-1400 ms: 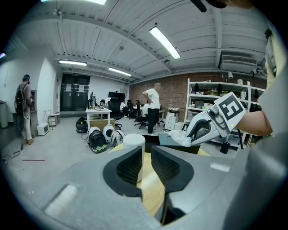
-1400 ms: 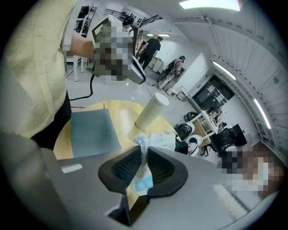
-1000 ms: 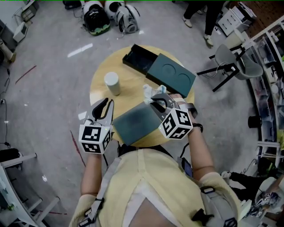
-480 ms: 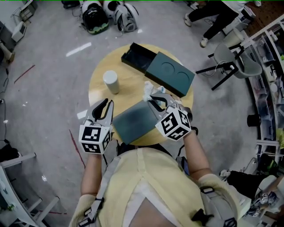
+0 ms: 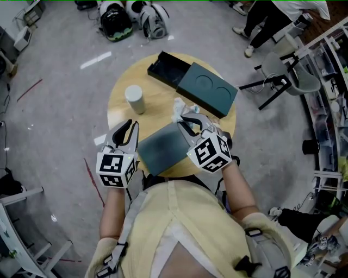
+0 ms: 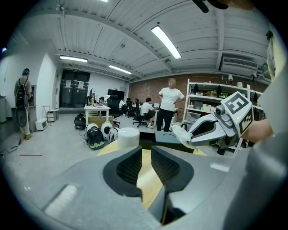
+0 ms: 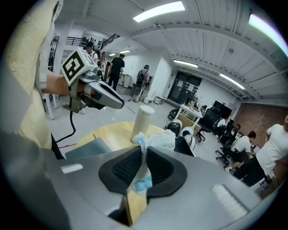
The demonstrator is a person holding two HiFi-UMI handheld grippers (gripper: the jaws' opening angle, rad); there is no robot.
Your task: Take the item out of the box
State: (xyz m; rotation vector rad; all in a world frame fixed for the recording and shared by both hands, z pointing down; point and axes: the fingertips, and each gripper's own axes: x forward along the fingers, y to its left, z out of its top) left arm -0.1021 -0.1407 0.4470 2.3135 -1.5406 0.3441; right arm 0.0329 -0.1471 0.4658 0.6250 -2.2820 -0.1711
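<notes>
A dark box (image 5: pixel 166 70) lies open at the far side of the round wooden table (image 5: pixel 163 106), with a green insert (image 5: pixel 209 89) that has round recesses beside it. A flat green lid (image 5: pixel 160 149) rests at the near edge. My right gripper (image 5: pixel 182 117) (image 7: pixel 143 164) hovers over the table's middle, its jaws closing on a crumpled white plastic packet (image 5: pixel 177 108) (image 7: pixel 155 139) that sticks out past the pads. My left gripper (image 5: pixel 130 126) (image 6: pixel 146 164) stays at the table's near left edge, open with nothing between its jaws.
A white cylinder (image 5: pixel 135 99) (image 7: pixel 143 121) stands on the table's left side. Helmets and bags (image 5: pixel 133 19) lie on the floor beyond. A grey chair (image 5: pixel 283 76) and a standing person (image 5: pixel 266 16) are at the upper right, shelving (image 5: pixel 331 70) along the right.
My right gripper has drifted a little left and away from me with the white packet held in it. The left gripper has stayed put.
</notes>
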